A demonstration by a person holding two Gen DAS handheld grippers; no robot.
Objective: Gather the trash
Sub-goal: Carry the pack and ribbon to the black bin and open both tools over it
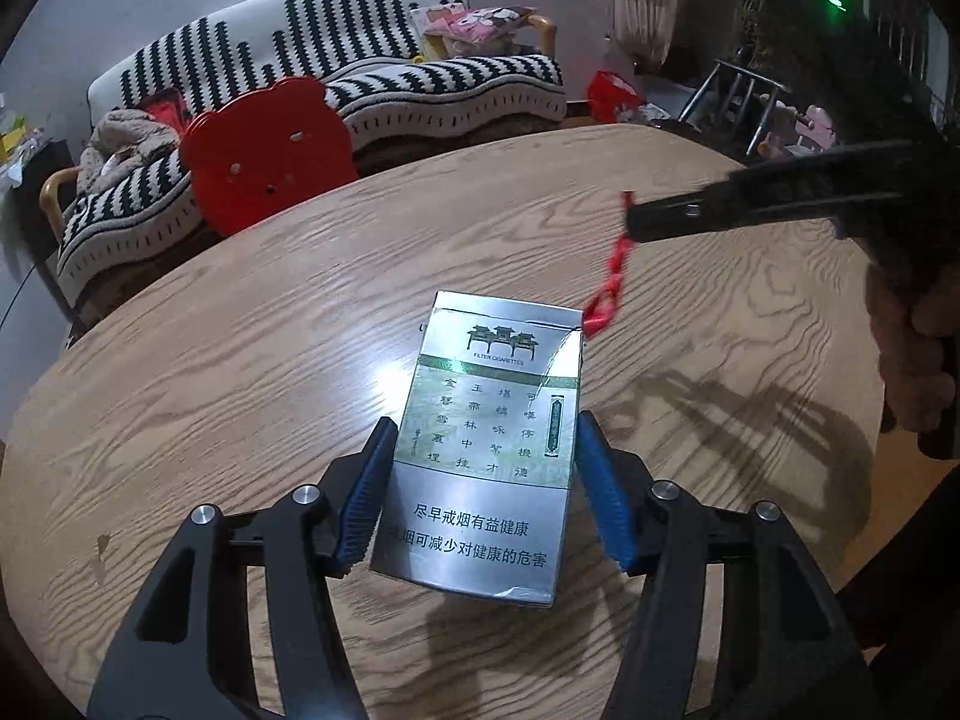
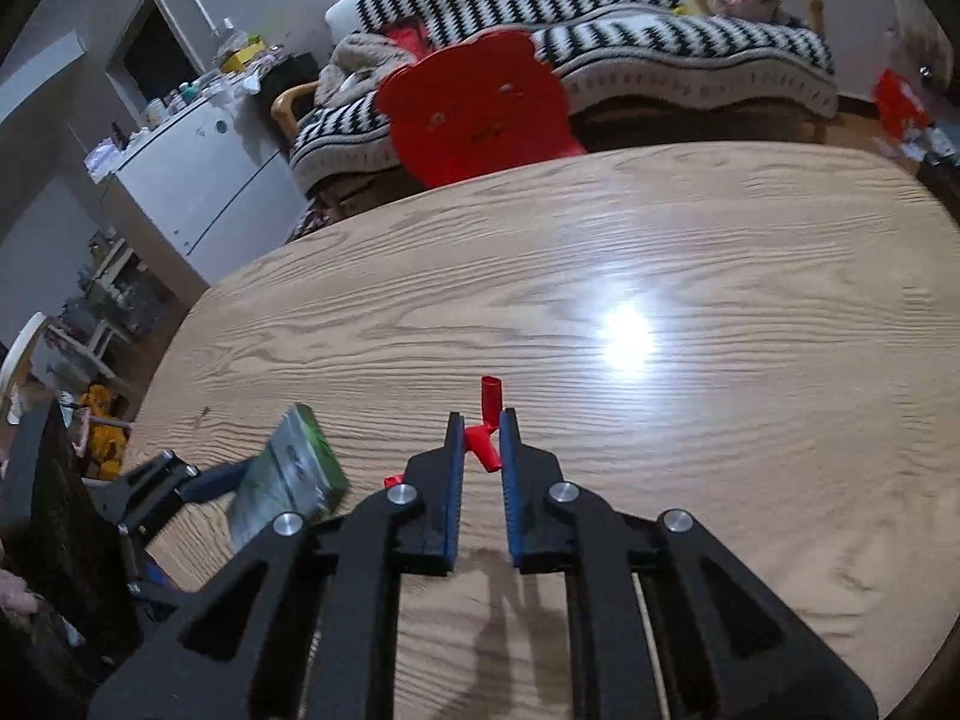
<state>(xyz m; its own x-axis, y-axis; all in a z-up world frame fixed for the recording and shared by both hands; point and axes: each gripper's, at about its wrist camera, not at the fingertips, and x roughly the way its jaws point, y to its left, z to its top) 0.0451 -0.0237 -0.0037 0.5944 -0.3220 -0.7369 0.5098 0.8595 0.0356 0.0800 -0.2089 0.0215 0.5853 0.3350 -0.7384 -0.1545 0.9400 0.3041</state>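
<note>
Left wrist view: left gripper (image 1: 486, 489) is clamped on a silver-green cigarette pack (image 1: 489, 441), blue pads (image 1: 603, 498) pressing both long sides. Pack sticks out forward past the fingertips, held above the wooden table (image 1: 240, 330). Ahead and to the right of the fingers, the right gripper (image 1: 630, 222) comes in from the right with a red folded strip (image 1: 612, 276) hanging from its tip; the strip's lower end sits just beside the pack's far right corner. Beyond the table: red plastic chair (image 1: 267, 150) and striped sofa (image 1: 348, 54).

Right wrist view: right gripper (image 2: 480, 432) fingers nearly together, pinching the red folded strip (image 2: 486, 444) between the pads; one end pokes up past the tips. To the left of the fingers, the left gripper (image 2: 198, 483) with the cigarette pack (image 2: 288, 474), tilted. Table (image 2: 600, 240) lies below.
</note>
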